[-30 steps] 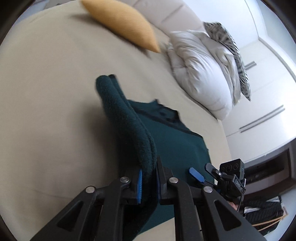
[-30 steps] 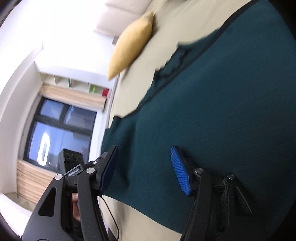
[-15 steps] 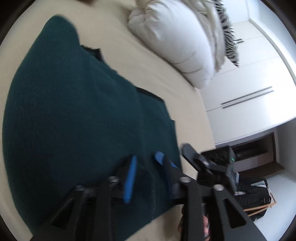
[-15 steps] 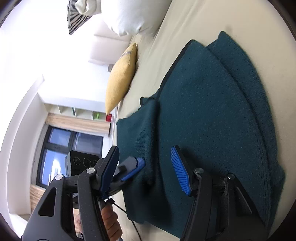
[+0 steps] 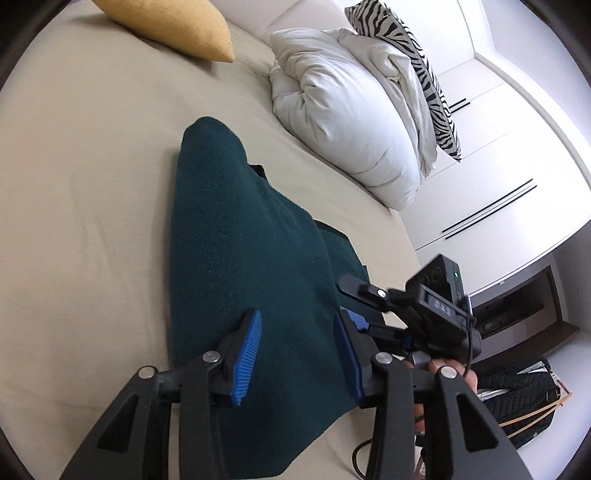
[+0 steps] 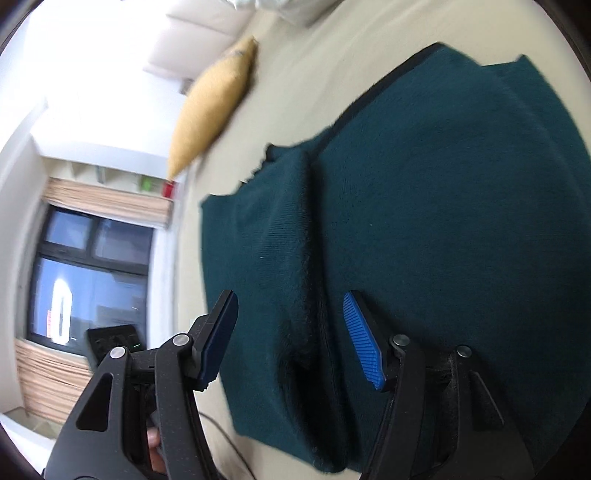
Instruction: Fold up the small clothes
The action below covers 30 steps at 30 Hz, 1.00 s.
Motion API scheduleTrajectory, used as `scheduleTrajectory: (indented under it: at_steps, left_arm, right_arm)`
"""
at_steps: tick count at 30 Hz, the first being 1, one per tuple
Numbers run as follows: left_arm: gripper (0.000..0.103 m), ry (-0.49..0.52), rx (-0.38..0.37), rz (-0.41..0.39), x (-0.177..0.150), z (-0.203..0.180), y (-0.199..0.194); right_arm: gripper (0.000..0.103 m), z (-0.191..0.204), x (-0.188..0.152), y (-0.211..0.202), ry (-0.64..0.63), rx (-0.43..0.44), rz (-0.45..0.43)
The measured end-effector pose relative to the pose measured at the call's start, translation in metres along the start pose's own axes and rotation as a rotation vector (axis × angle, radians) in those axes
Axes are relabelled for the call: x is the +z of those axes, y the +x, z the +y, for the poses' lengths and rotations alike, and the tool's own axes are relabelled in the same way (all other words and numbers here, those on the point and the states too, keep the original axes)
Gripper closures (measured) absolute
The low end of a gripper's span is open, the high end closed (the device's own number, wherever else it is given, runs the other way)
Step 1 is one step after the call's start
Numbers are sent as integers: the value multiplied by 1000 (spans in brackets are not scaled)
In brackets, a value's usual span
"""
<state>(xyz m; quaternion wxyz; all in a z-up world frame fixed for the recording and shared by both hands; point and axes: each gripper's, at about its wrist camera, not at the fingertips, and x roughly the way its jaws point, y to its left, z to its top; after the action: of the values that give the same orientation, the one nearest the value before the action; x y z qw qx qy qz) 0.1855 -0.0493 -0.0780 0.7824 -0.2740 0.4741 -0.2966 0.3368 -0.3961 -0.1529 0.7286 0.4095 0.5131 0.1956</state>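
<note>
Blue-padded fingers of the left gripper stand well apart with nothing clamped between them, teal knit showing in the gap. Over on the right gripper it's the same story: fingers spread wide, empty, poised over the cloth.

And the cloth itself, the teal sweater, lies folded on the beige bed. From the left wrist it runs from the gripper up toward 11 o'clock, tapering to a rounded end, with a lower layer edged in dark trim peeking out at 3 o'clock. In the right wrist view the sweater fills the centre and right, one flap lying over another along a seam that runs down between the fingers.

Around it: a yellow cushion sits at 11 o'clock in the left view, well apart from the sweater; a bunched white duvet lies at 1 o'clock, with a zebra-striped pillow behind it. White wardrobe doors stand at 3 o'clock, and a dark bag sits low at 4 o'clock. The right view catches a window at 9 o'clock, rather blurred.

Nothing lies across the sweater. The right gripper, seen from the left wrist at 4 o'clock, hangs just beside the sweater's edge, a hand gripping it from behind.
</note>
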Motion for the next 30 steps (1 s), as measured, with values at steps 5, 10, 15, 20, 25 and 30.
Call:
scheduleTrajectory:
  at_steps: [5, 10, 15, 20, 25, 30]
  left_arm:
    - [59, 25, 7, 2, -3, -6, 4]
    - [59, 42, 15, 6, -1, -13, 8]
    - [58, 82, 33, 12, 1, -28, 16]
    - [58, 139, 64, 23, 4, -48, 29]
    - [58, 187, 75, 36, 8, -70, 49]
    - [57, 277, 112, 47, 8, -97, 69]
  right_arm:
    - [64, 22, 7, 14, -71, -81, 18]
    - [92, 24, 5, 10, -109, -133, 3]
    - [92, 21, -1, -20, -154, -147, -59]
    - [92, 14, 1, -59, -170, -168, -121]
    - [93, -3, 6, -98, -171, -215, -155]
    - [93, -18, 1, -135, -170, -216, -171]
